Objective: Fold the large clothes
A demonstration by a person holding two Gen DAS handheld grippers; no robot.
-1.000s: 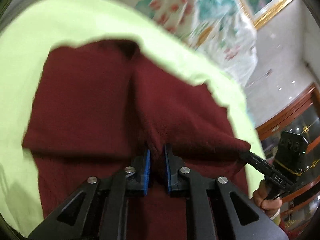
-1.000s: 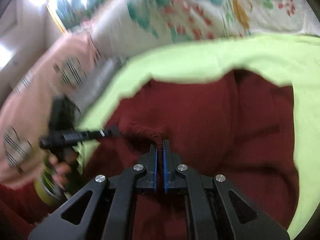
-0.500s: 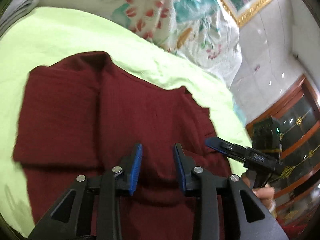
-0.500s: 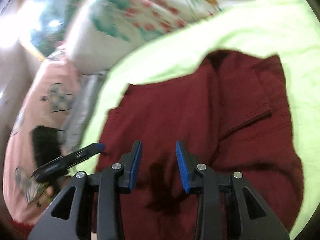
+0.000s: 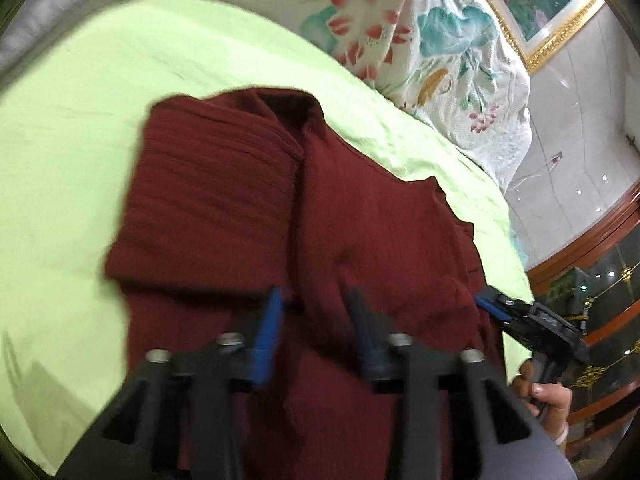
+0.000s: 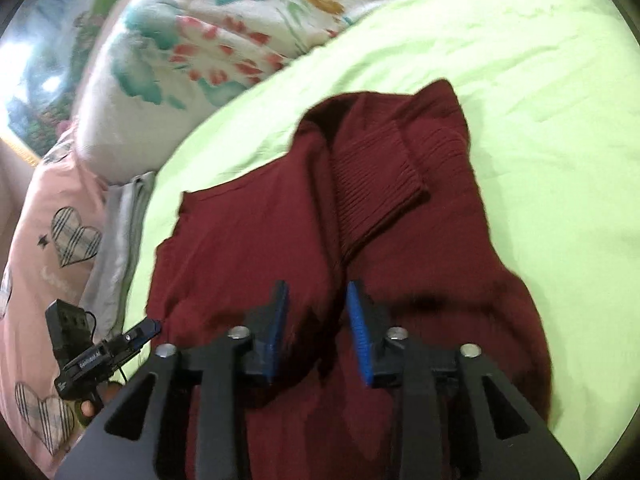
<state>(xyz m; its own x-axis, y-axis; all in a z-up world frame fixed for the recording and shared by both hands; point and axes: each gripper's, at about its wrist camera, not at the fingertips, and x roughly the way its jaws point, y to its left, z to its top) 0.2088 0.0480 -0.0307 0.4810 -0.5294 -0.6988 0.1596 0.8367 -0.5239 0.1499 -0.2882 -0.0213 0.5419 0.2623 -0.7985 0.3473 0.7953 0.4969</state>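
A dark red knit sweater point(image 5: 360, 240) lies on the light green sheet point(image 5: 80, 160), both sides folded in toward its middle. A ribbed part point(image 6: 380, 184) lies on top. My left gripper point(image 5: 314, 296) hovers just above the near part of the sweater, its jaws opening, with nothing between the blue pads. My right gripper point(image 6: 317, 292) hangs over the same sweater point(image 6: 248, 248) from the other side, jaws also opening and empty. Each gripper shows in the other's view, at the garment's edge: the right gripper point(image 5: 490, 306) and the left gripper point(image 6: 150, 326).
A floral quilt point(image 5: 420, 32) is piled along the far side of the bed. A pink pillow with hearts point(image 6: 52, 240) and grey folded cloth point(image 6: 116, 232) lie beside the sheet point(image 6: 520, 80). A wooden cabinet point(image 5: 600, 280) stands past the bed's edge.
Both grippers were shut on a pinched ridge of the sweater. They have let it go, opened and drawn back a little. The cloth now lies flat.
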